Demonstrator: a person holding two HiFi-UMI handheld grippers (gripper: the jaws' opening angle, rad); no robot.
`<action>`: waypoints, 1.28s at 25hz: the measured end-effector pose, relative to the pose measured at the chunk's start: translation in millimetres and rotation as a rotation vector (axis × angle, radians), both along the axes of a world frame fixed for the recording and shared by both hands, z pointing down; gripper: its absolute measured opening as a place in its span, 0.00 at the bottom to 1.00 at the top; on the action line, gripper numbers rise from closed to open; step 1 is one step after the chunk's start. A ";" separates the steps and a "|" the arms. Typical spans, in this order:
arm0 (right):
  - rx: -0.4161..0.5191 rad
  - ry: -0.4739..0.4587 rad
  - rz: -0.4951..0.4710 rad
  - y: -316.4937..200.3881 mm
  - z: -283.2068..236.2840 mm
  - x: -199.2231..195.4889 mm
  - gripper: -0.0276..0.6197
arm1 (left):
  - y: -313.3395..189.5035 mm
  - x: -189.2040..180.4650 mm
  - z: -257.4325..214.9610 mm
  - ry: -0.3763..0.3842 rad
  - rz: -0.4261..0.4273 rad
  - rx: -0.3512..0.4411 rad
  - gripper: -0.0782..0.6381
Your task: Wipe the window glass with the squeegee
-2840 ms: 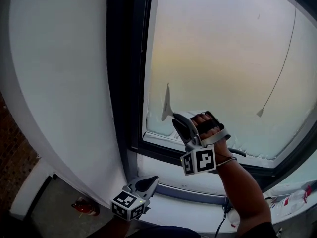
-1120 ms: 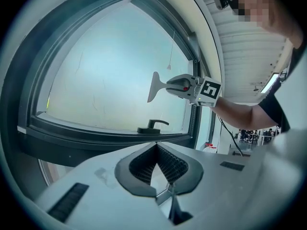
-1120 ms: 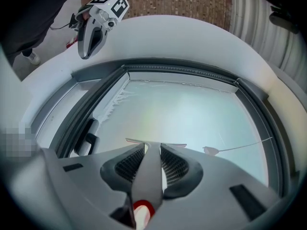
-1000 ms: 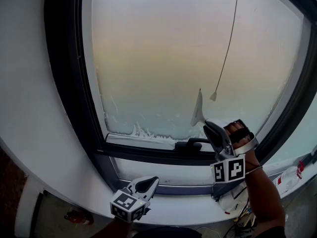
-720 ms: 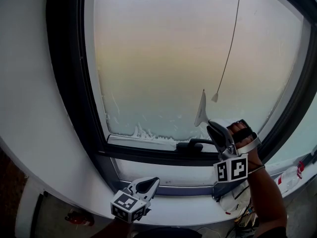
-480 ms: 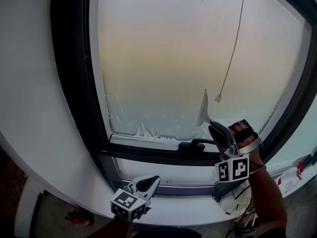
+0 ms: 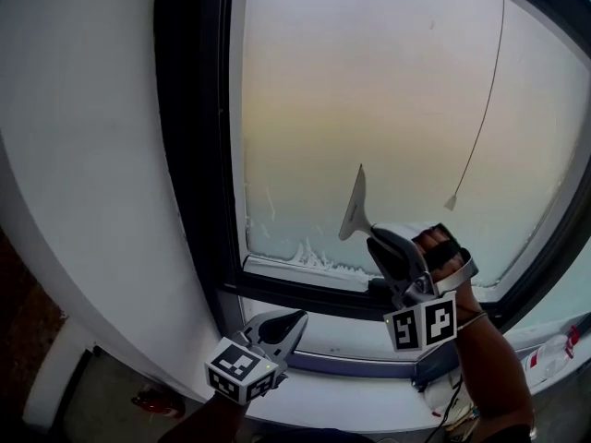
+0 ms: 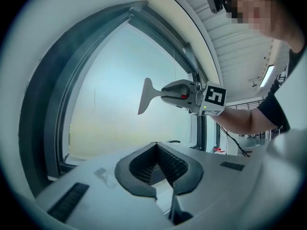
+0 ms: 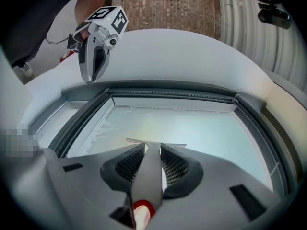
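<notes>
Right gripper (image 7: 374,238) raised, clamping squeegee (image 7: 354,206) upright at window glass (image 7: 369,109)

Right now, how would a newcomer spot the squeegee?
Find the big hazy window glass. Low down, near its bottom frame, the right gripper has its jaws clamped on the squeegee. It is the only pale, flared blade standing before the glass.
</notes>
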State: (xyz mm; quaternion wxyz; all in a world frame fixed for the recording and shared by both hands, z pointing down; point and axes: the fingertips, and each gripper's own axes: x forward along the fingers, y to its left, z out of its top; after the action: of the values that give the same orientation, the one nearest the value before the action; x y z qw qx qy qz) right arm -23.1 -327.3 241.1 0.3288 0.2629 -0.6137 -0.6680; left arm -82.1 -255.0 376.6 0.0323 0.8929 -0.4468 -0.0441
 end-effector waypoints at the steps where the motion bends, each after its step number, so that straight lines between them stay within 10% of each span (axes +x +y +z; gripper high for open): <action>1: -0.002 -0.003 -0.025 0.1 -1.6 -16.3 0.19 | -0.1 -9.2 -7.6 0.005 -0.019 0.007 0.11; 16: 0.014 -0.059 -0.240 -14.0 -41.5 -181.4 0.19 | 17.5 -87.4 -36.4 -0.024 -0.141 0.052 0.11; 32: 0.071 0.065 -0.196 -20.6 -60.3 -167.5 0.19 | 9.2 -87.2 -27.6 -0.006 -0.115 0.042 0.11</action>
State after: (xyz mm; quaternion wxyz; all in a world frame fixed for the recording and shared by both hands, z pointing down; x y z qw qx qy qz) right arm -190.5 -347.8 180.8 0.2724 0.1911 -0.6015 -0.7263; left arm -169.3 -245.8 348.9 0.0094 0.8663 -0.4966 -0.0528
